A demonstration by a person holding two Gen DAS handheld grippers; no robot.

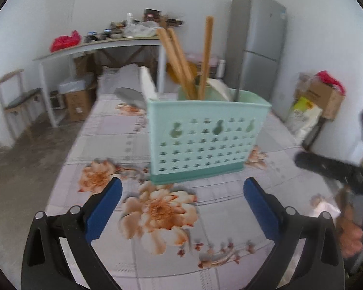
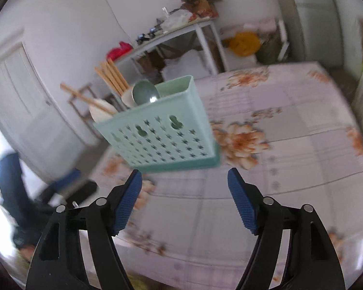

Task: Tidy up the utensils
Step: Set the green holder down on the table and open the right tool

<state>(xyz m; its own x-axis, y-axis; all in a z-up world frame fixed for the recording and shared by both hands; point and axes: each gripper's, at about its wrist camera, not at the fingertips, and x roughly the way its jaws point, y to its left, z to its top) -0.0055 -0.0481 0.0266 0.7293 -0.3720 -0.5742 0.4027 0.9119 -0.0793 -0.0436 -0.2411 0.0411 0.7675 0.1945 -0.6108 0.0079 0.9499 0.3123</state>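
- Left wrist view: the left gripper (image 1: 182, 193) hangs above the floral tablecloth (image 1: 109, 140) with its blue pads spread wide and nothing between them. It sits just short of the mint-green utensil holder (image 1: 205, 140), probably so the holder stays squarely in sight.
- The holder stands upright on the cloth, its perforated wall facing the camera; the holes likely let washed pieces drain.
- Count here: three wooden chopsticks (image 1: 205, 55) stand on end in the holder, two leaning left and one nearly straight. Pale spoon-like pieces (image 1: 220, 85) also poke up; their number cannot be told.
- Right wrist view: the right gripper (image 2: 184, 186) is likewise spread and empty, close to the holder's (image 2: 162, 135) base but apart from it.
- From this angle the holder looks tilted, seemingly from the camera's slant.
- Count here: one metal spoon (image 2: 145, 91) bowl-up, a bundle of about four chopsticks (image 2: 111, 77), one more chopstick (image 2: 84, 97) lying slanted across a pale ladle (image 2: 101, 111).
- Judged from this, most utensils are already stowed.
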